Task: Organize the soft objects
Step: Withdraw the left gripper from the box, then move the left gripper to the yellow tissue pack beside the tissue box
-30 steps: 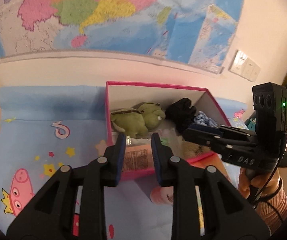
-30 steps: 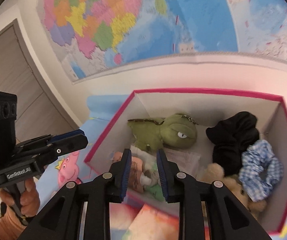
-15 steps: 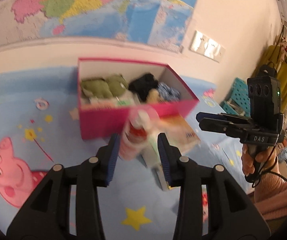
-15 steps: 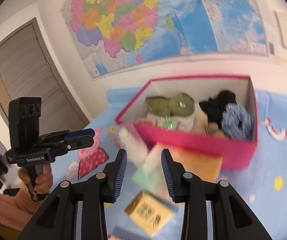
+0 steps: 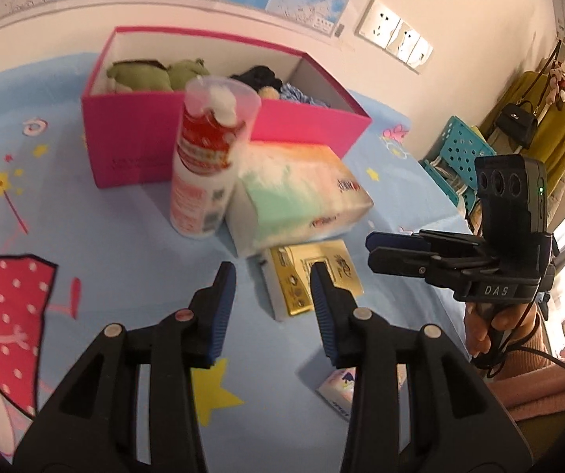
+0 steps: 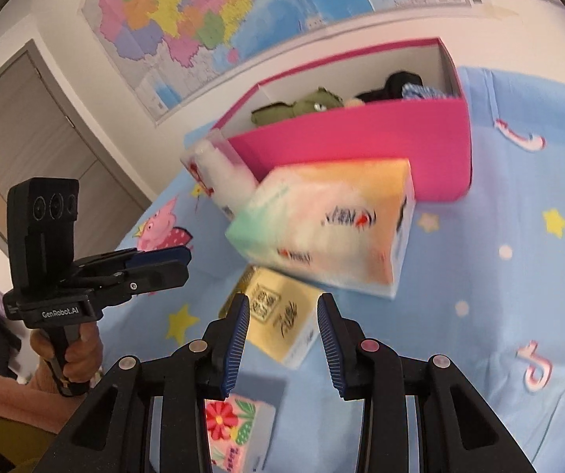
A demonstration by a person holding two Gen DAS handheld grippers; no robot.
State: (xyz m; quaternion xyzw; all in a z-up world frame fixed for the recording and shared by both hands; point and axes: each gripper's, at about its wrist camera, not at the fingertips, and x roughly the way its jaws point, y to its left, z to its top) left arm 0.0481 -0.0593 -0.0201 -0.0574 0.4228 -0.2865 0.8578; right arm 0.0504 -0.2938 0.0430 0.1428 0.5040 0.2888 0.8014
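Left wrist view: blue cartoon-print bedsheet [image 5: 132,213]; wall map [image 6: 219,12], socket plate [image 5: 394,35], grey door [image 6: 26,118]. Pink box [image 5: 156,134] holds green plush toy [image 5: 140,75], black cloth [image 5: 259,75], blue checked scrunchie [image 5: 298,96]. Bottle [image 5: 207,157], tissue pack [image 5: 298,201], gold box [image 5: 314,276] in front. Left gripper [image 5: 272,295] and right gripper [image 6: 282,323]: jaws parted, empty. Since a second ago both have withdrawn from the box.

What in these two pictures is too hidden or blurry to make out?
- Pink box floor: both views, hidden by its front wall; only toy tops show.
- Tissue pack print: both views, motion-blurred.
- Gold box: right wrist view, partly under the tissue pack.
- Flower pack: right wrist view, behind the right gripper.
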